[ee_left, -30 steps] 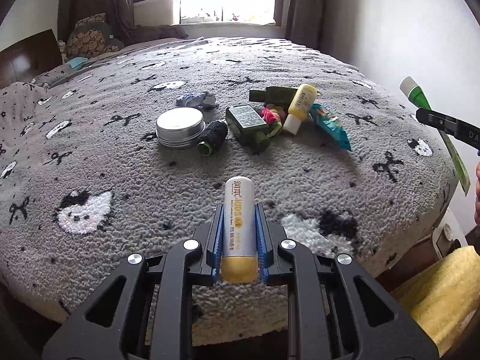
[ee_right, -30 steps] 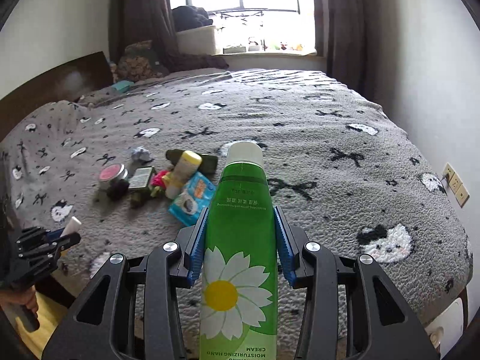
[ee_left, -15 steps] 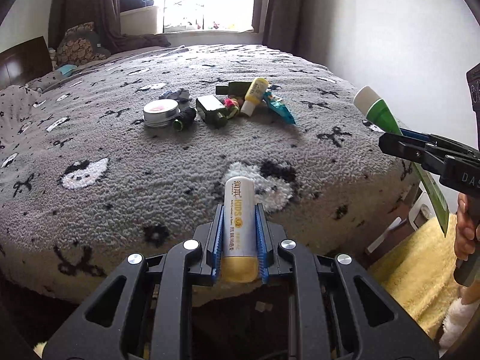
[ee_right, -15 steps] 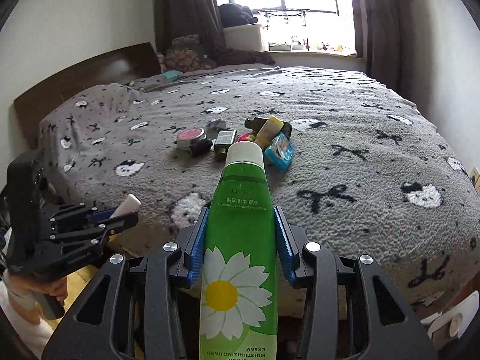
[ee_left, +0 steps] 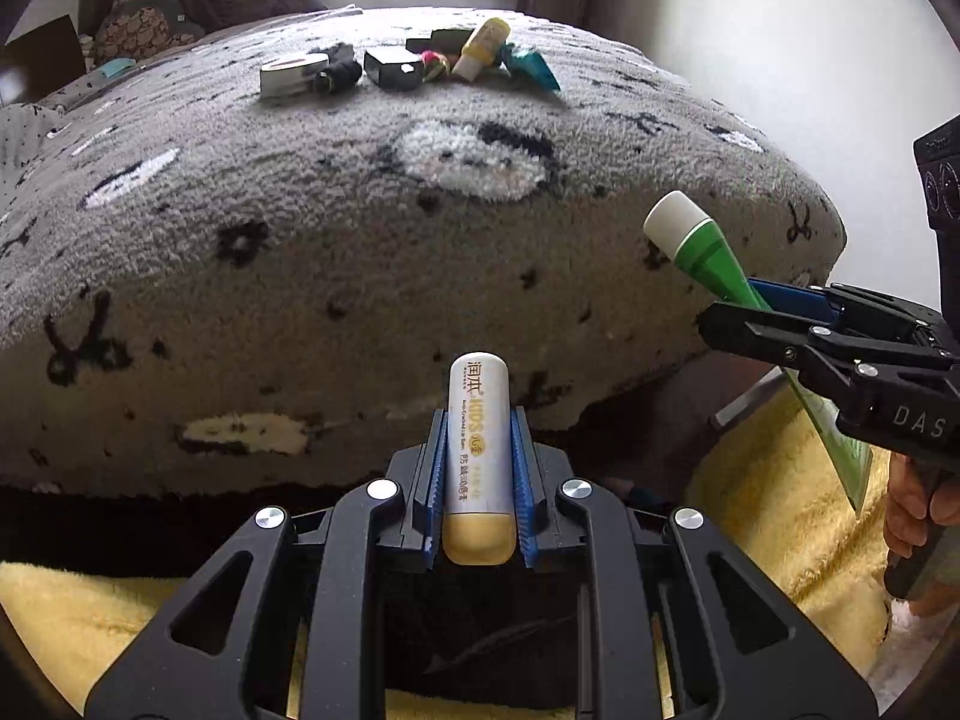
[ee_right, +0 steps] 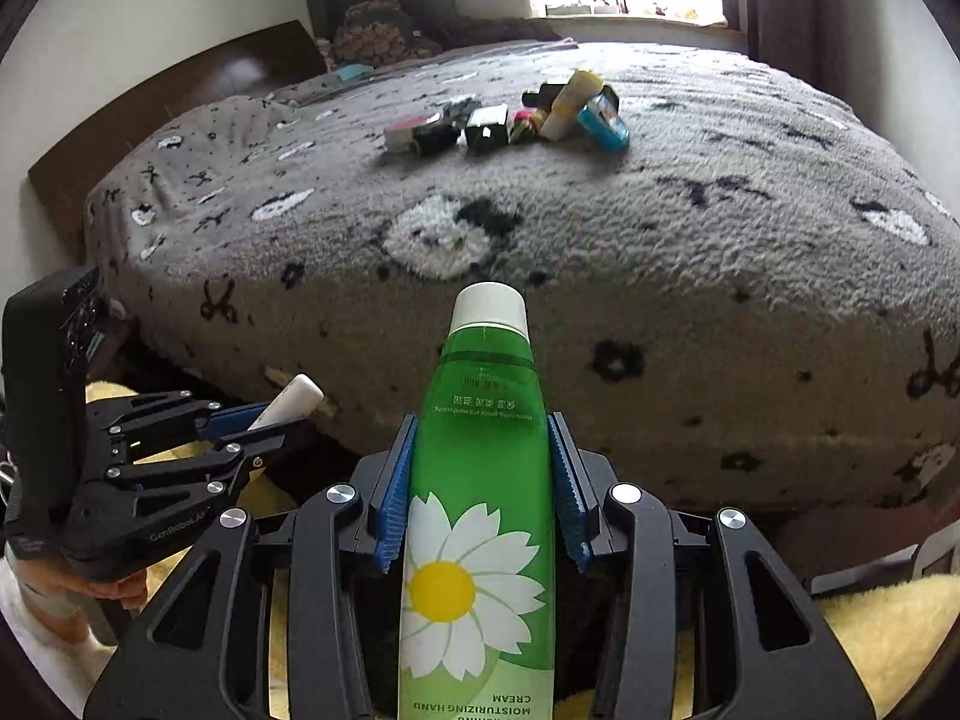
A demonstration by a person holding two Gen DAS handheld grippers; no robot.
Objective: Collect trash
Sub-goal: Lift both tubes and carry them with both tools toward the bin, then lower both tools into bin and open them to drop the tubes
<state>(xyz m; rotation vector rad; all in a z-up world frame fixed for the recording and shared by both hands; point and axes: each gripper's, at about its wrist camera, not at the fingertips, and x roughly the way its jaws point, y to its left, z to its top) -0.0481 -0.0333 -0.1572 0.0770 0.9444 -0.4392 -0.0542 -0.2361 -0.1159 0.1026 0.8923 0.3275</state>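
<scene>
Left gripper point(ee_left: 478, 468) clamped on small white lip-balm stick point(ee_left: 478, 456), blue fingers point(ee_left: 433, 480) tight against both sides around mid-barrel, yellow base end toward cam, white cap end poking fwd. Looks light, rigid, smooth plastic; prob. slippery along its length, so mid-barrel hold w/ ribbed pads seems right, little risk of crushing. Right gripper point(ee_right: 483, 492) clamped on green hand-cream tube point(ee_right: 480, 468), fingers point(ee_right: 396, 498) part-way apart, pressing tube's sides just above daisy print, white cap fwd, crimped end back toward cam. Tube soft & squeezable, likely light to medium; harder squeeze could dent it or push cream toward cap, cap appears on. Best held on shoulder-side half where fuller & stiffer, as now. Both items in air off foot edge of bed point(ee_left: 360, 228), low beside it, over yellow fluffy rug point(ee_left: 774, 480); each gripper visible in other's view, well apart. More trash still on bed, far from foot edge: round tin point(ee_left: 291, 73), dark box point(ee_left: 393, 69), yellow-capped bottle point(ee_left: 480, 51), teal packet point(ee_left: 534, 69), few smaller bits touching in a row, too small to ID. No bin, bag or other container in either view; can't tell where drop point is or what's in it.
</scene>
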